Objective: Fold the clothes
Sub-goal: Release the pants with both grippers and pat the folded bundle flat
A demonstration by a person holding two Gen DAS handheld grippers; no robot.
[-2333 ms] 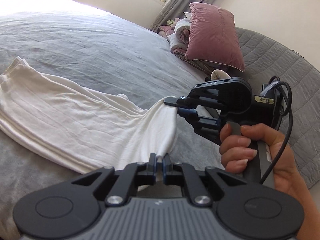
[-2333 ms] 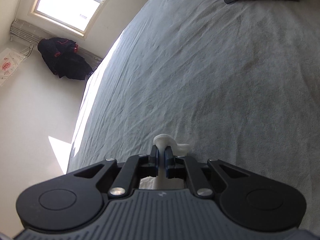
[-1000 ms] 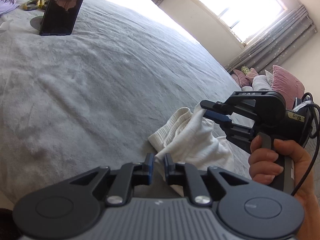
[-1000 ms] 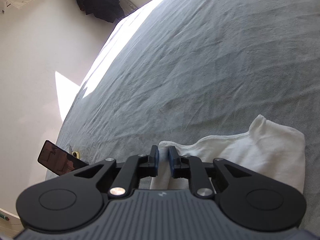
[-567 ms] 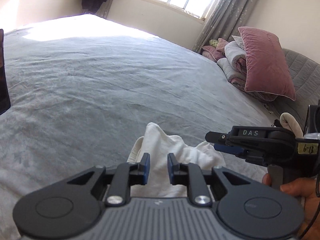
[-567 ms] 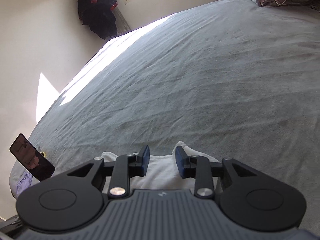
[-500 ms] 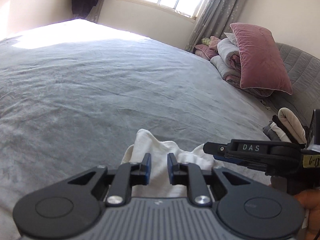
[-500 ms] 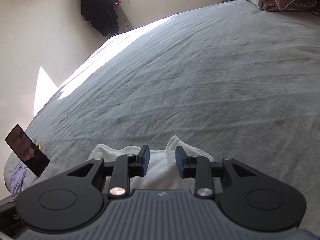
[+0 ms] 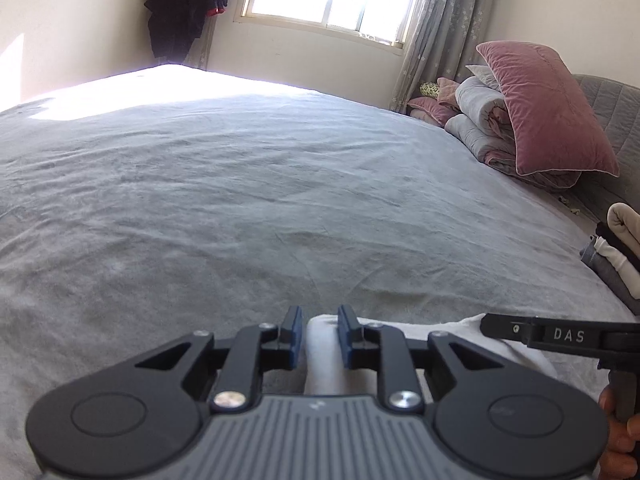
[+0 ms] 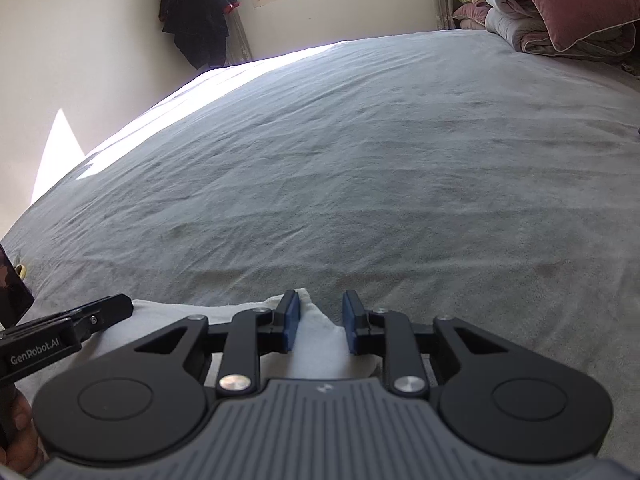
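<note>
A white garment (image 9: 322, 354) lies bunched on the grey bed (image 9: 280, 180), right under both grippers. My left gripper (image 9: 320, 330) points down at it. Its jaws are opening, and a fold of the cloth stands in the gap without being pinched. In the right wrist view the same white garment (image 10: 316, 336) rises between the blue pads of my right gripper (image 10: 321, 320). Those jaws are closing, with bedspread still showing beside the right pad. The grippers sit side by side, and each view shows the other's black finger (image 9: 516, 330) (image 10: 100, 314). Most of the garment is hidden under the gripper bodies.
A pink pillow (image 9: 548, 112) leans on rolled quilts (image 9: 476, 120) at the far right, by the headboard. A stack of folded clothes (image 9: 616, 256) sits at the bed's right edge. A dark coat (image 9: 184, 4) hangs beside the window. A dark phone (image 10: 10, 284) stands at the left.
Both grippers, earlier shut on the white garment and carrying it, have let go and stand apart over it. Both views have swung level toward the window, and the garment now lies bunched.
</note>
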